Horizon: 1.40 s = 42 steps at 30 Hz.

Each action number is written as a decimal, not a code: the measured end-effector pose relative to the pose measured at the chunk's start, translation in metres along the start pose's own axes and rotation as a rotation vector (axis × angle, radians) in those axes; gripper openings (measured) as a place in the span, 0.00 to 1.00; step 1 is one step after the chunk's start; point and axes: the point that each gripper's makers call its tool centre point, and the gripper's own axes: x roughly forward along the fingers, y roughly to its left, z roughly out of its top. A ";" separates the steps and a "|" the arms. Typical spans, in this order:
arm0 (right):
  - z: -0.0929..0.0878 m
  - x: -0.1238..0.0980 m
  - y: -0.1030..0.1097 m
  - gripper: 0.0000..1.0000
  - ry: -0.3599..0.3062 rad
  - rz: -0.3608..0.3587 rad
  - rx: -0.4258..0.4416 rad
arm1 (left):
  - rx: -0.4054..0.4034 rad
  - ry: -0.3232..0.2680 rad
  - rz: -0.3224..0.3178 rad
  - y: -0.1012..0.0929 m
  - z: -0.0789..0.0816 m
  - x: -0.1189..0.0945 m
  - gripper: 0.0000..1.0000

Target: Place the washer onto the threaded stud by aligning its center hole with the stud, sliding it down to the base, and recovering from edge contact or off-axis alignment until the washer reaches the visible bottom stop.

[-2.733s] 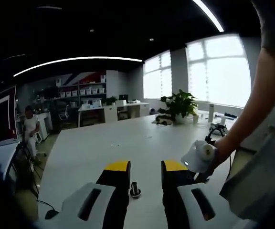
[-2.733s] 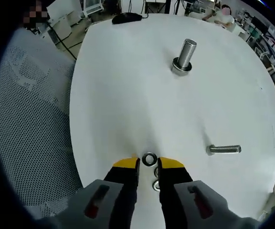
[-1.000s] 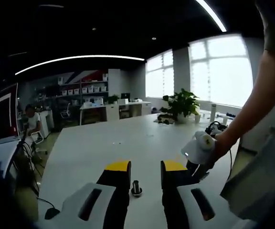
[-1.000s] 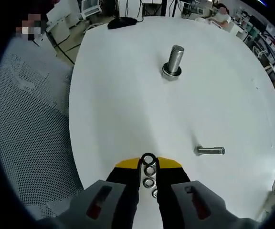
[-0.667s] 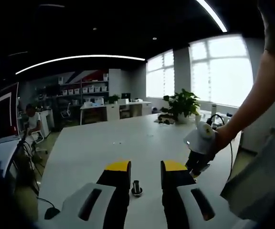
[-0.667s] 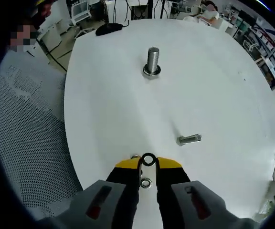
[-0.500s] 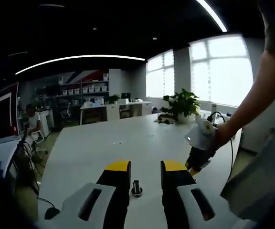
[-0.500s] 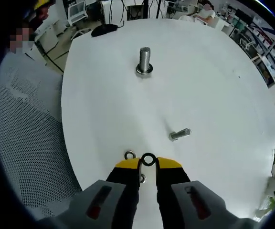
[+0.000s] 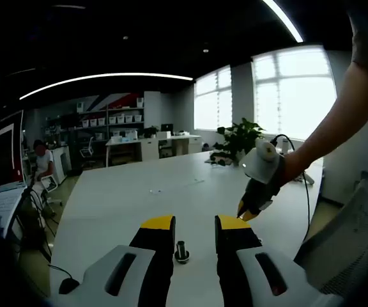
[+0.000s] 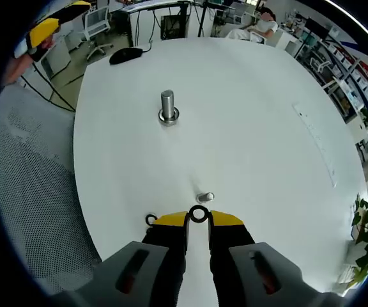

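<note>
A steel threaded stud (image 10: 167, 107) stands upright on its wide base on the white table (image 10: 267, 128), well ahead of my right gripper (image 10: 199, 219). That gripper is shut on a small dark washer (image 10: 199, 214), held edge-on at the yellow jaw tips above the table. In the left gripper view the same stud (image 9: 181, 251) stands on the table just beyond the gap of my left gripper (image 9: 195, 222), whose jaws are apart and hold nothing. The right gripper (image 9: 244, 213), held by a person's hand, hangs above and to the right of the stud.
A second bolt (image 10: 204, 197) lies on its side near my right jaws, and a loose washer (image 10: 151, 219) sits left of them. A black mouse (image 10: 125, 55) rests at the far table edge. A mesh chair (image 10: 24, 192) stands left of the table.
The right gripper has risen from the table with the washer, leaving the loose washers behind. In the left gripper view it has moved up and left, towards the stud. The left gripper has stayed put.
</note>
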 end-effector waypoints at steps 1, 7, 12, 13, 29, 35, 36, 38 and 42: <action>0.001 0.001 -0.001 0.14 0.000 -0.001 -0.003 | -0.001 0.001 0.000 0.000 0.000 0.000 0.23; 0.004 0.004 -0.006 0.14 0.005 -0.004 -0.015 | -0.004 0.004 0.000 0.000 -0.001 0.000 0.23; 0.009 0.005 -0.009 0.14 0.010 -0.005 -0.028 | -0.002 0.006 -0.001 0.000 -0.002 0.001 0.23; 0.009 0.006 -0.010 0.14 0.010 -0.004 -0.030 | -0.002 0.007 -0.001 0.000 -0.002 0.001 0.23; 0.007 0.019 -0.009 0.14 0.055 0.033 -0.029 | -0.004 0.008 0.005 0.001 -0.002 0.000 0.23; 0.007 0.022 -0.008 0.14 0.065 0.039 -0.035 | -0.002 0.006 0.008 0.001 -0.002 0.000 0.23; 0.007 0.022 -0.007 0.14 0.066 0.040 -0.035 | -0.005 0.007 0.009 0.002 -0.002 -0.001 0.23; 0.007 0.023 -0.008 0.14 0.068 0.038 -0.037 | -0.005 0.008 0.010 0.002 -0.002 -0.001 0.23; 0.006 0.024 -0.008 0.14 0.070 0.040 -0.029 | -0.004 0.008 0.009 0.002 -0.002 0.000 0.23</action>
